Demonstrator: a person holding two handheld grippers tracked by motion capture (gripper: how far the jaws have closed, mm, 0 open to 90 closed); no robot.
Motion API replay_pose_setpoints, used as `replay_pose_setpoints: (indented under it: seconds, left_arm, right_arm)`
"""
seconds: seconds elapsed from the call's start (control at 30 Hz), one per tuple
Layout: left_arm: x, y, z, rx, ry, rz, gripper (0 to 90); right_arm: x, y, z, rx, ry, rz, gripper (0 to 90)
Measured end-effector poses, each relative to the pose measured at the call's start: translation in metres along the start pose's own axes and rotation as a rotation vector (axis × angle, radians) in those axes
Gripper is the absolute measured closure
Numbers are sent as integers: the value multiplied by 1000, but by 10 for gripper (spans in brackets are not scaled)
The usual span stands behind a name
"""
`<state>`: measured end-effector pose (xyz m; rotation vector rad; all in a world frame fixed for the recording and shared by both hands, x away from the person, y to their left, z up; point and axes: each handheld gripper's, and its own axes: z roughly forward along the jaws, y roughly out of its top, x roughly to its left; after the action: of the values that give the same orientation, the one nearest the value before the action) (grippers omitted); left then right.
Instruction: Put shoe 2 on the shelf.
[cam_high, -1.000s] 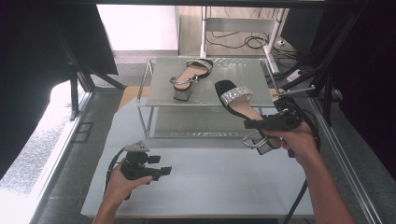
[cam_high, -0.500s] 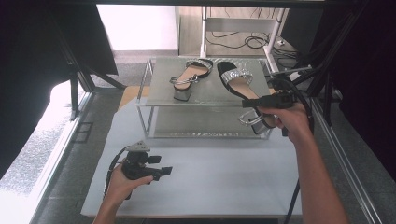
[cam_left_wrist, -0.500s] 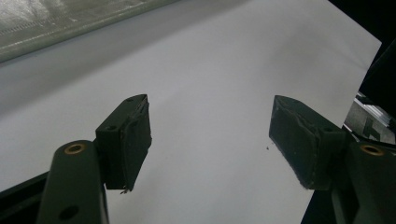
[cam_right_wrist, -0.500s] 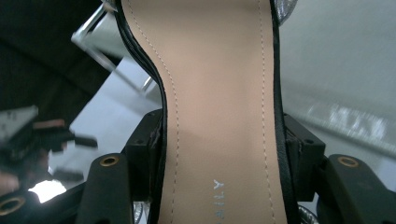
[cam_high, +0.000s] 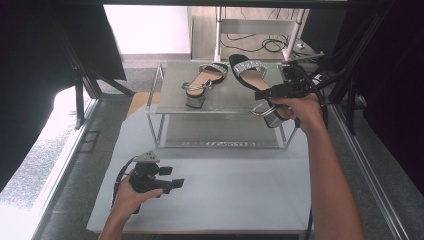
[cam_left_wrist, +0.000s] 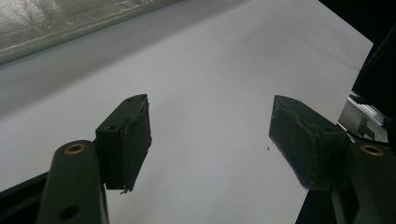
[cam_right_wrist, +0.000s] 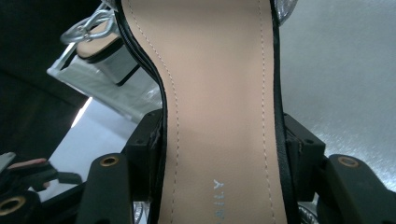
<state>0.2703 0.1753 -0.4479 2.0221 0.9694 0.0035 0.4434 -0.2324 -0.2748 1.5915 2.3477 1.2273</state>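
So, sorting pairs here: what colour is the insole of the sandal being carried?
Tan insole, black edging; the right gripper view shows it best.

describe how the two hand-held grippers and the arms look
Both are black. The left hand-held gripper carries a grey three-cornered plate on top and trails a black cable that loops beside the wrist. Its flat black pads look worn, on arms with brass-coloured rivets. The right hand-held gripper is black too. Both forearms are bare, no sleeves.

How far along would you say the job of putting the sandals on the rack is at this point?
Done: one sandal already sits on the rack's top shelf. In hand: the right gripper is clamped across the second sandal, held above the shelf beside the first. Left: setting it down and letting go. The left gripper is open over the white table.
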Motion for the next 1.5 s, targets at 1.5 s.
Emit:
replay_pose_setpoints:
  seconds: [1.5]
  left_arm:
    - [-3,0,-4,-11,-14,12,298]
  right_arm:
    - [-31,67,92,165,-294,110,406]
